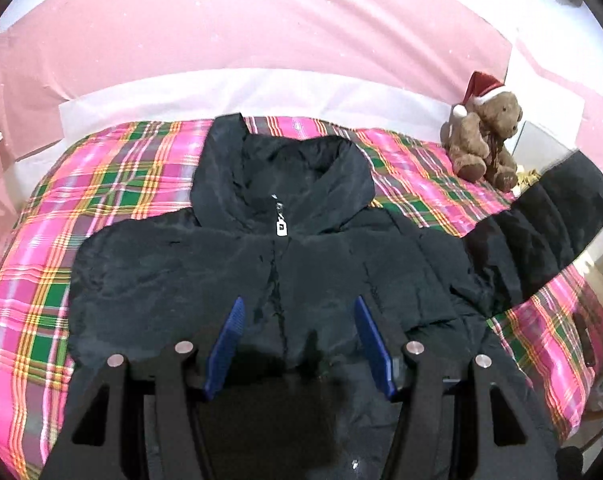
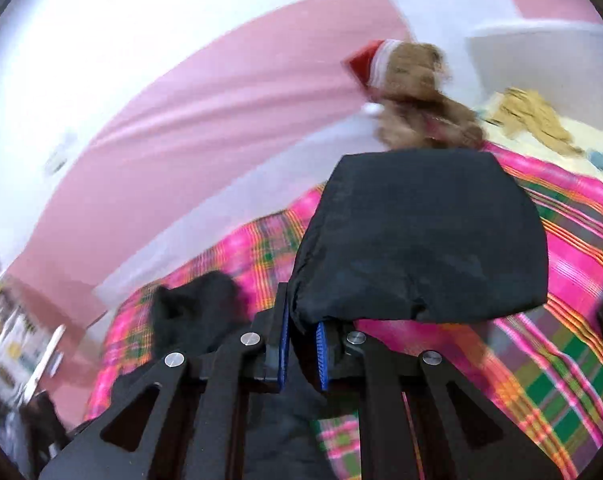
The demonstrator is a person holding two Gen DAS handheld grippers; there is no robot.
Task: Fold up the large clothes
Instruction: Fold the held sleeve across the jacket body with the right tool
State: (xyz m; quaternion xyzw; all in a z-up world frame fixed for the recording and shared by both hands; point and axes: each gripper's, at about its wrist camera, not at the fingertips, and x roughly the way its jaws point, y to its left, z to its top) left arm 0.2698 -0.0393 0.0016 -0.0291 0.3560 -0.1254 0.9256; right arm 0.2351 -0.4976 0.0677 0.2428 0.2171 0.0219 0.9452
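Nearest, my left gripper (image 1: 299,320) hovers over the chest of the black jacket (image 1: 261,256), jaws wide apart and holding nothing. My right gripper (image 2: 301,354) has its jaws clamped on the end of one sleeve (image 2: 417,236), which is raised clear of the plaid blanket (image 2: 573,264); the right view is blurred.

Beyond the jaws, the jacket lies front up on the blanket, zipped, with its hood (image 1: 285,160) spread towards the wall. I judge the task to be at an early stage: the body lies flat, one sleeve is lifted and not yet laid across, and the second sleeve, the hood and the body fold remain.

Count: one jacket, one blanket, two grippers. Furthest back, one teddy bear (image 1: 487,136) in a red hat sits at the blanket's far corner.
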